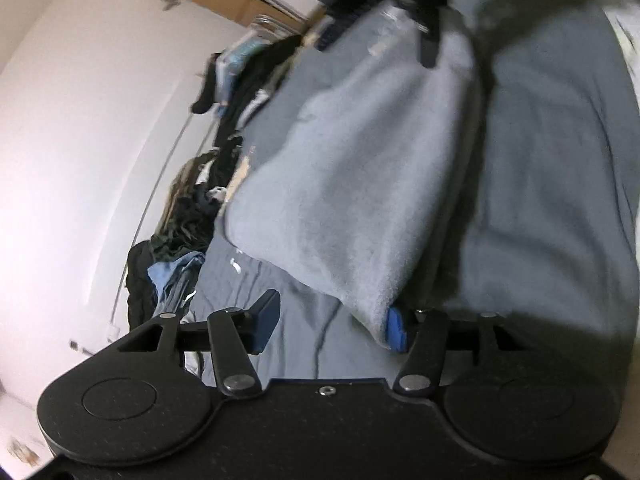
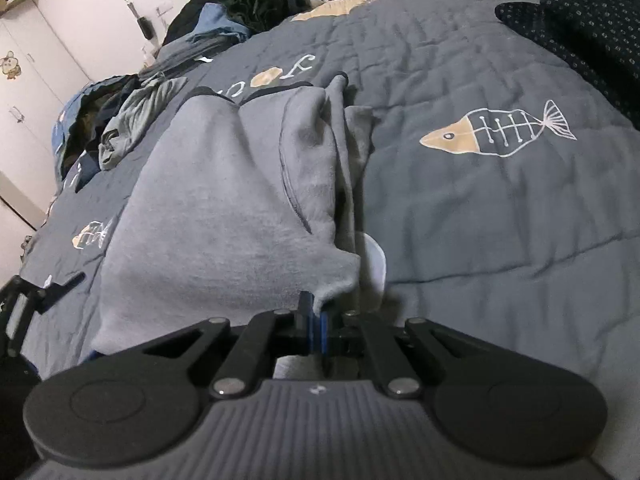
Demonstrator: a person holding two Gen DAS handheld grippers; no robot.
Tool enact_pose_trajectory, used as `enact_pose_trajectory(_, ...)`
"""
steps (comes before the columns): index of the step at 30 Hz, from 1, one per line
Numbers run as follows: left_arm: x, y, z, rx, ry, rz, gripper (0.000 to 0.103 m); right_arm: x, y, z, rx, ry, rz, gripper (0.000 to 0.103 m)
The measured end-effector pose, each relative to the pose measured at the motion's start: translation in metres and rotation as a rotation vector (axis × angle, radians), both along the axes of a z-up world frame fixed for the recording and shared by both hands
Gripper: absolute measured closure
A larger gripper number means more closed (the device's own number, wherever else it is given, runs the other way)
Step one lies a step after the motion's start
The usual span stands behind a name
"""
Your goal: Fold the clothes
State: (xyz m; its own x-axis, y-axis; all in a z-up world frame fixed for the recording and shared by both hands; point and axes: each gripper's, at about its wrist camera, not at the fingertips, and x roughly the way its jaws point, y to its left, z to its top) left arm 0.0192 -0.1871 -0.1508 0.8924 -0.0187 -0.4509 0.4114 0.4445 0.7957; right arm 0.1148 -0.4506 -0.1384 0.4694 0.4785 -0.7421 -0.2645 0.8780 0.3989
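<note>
Grey fleece garment lies on the quilt; my right gripper jaws pinch its corner, my left gripper jaws stand half open.

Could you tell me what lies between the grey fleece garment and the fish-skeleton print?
Only bare quilted bedspread, between the grey fleece garment and fish-skeleton print, in the right wrist view.
</note>
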Motion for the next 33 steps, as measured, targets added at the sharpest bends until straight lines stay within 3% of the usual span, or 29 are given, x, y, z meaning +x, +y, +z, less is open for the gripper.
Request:
enact_pose_trajectory(3,0.004,0.002,0.014,-0.087,-0.070,0.012,0.049,-0.004,-0.010,0.011,0.034,-0.028,-0.019,0.100)
enact_pose_trajectory(6,0.007,-0.004,0.003,-0.045,-0.009,0.008,0.047,-0.005,-0.010,0.010,0.020,-0.025,-0.020,0.094)
enact_pose_trajectory(9,0.007,-0.007,-0.003,-0.007,0.040,-0.004,0.048,-0.005,-0.011,0.015,0.022,-0.025,-0.015,0.076)
enact_pose_trajectory(11,0.000,-0.002,0.013,-0.064,0.085,-0.004,0.047,-0.007,-0.014,0.022,0.027,-0.045,-0.020,0.063)
enact_pose_trajectory(12,0.000,0.002,0.022,-0.114,0.116,-0.002,0.042,-0.008,-0.018,0.027,0.031,-0.065,-0.029,0.062)
enact_pose_trajectory(14,-0.004,0.013,0.043,-0.221,0.184,-0.012,0.033,-0.009,-0.026,0.038,0.039,-0.104,-0.049,0.051)
enact_pose_trajectory(18,-0.006,0.045,0.081,-0.478,0.233,-0.004,0.033,0.006,-0.024,0.055,0.053,-0.180,-0.059,0.048)
enact_pose_trajectory(21,0.004,0.070,0.101,-0.776,0.204,0.044,0.033,0.026,-0.012,0.065,0.056,-0.233,-0.024,0.047)
enact_pose_trajectory(24,0.024,0.083,0.108,-0.992,0.178,0.109,0.033,0.052,0.008,0.066,0.038,-0.263,0.046,0.047)
enact_pose_trajectory(28,0.033,0.090,0.107,-1.110,0.169,0.187,0.033,0.093,0.035,0.053,-0.028,-0.261,0.142,0.042)
enact_pose_trajectory(33,0.035,0.097,0.104,-1.150,0.179,0.231,0.033,0.132,0.055,0.037,-0.067,-0.254,0.205,0.040)
